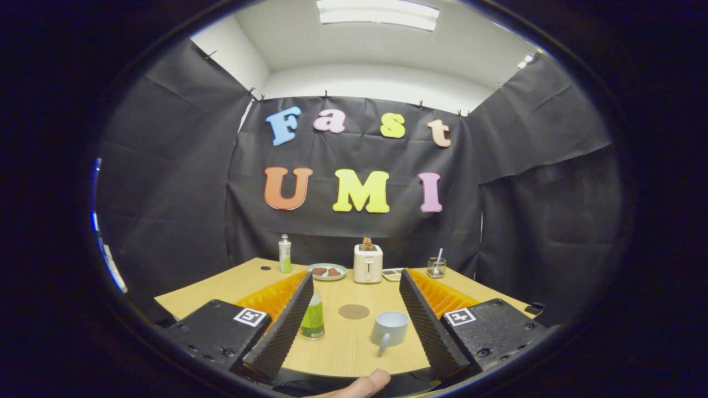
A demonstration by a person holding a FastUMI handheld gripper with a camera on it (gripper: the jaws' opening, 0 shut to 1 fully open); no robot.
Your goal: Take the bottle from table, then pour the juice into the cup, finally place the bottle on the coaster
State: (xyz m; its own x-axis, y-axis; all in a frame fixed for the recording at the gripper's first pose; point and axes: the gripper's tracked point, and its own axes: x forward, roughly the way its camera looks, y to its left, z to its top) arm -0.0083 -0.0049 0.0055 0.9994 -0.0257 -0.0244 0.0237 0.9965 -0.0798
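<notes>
Your gripper hangs with jaws spread wide, nothing between. The bottle stands against the left finger, coaster and cup beside it; toaster and plate beyond on the tabletop.

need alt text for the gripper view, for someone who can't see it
The gripper is open above a wooden table, and between its fingers stand a green-labelled bottle, a round coaster and a pale cup. Beyond them are a second bottle, a plate, a toaster and a glass.
</notes>
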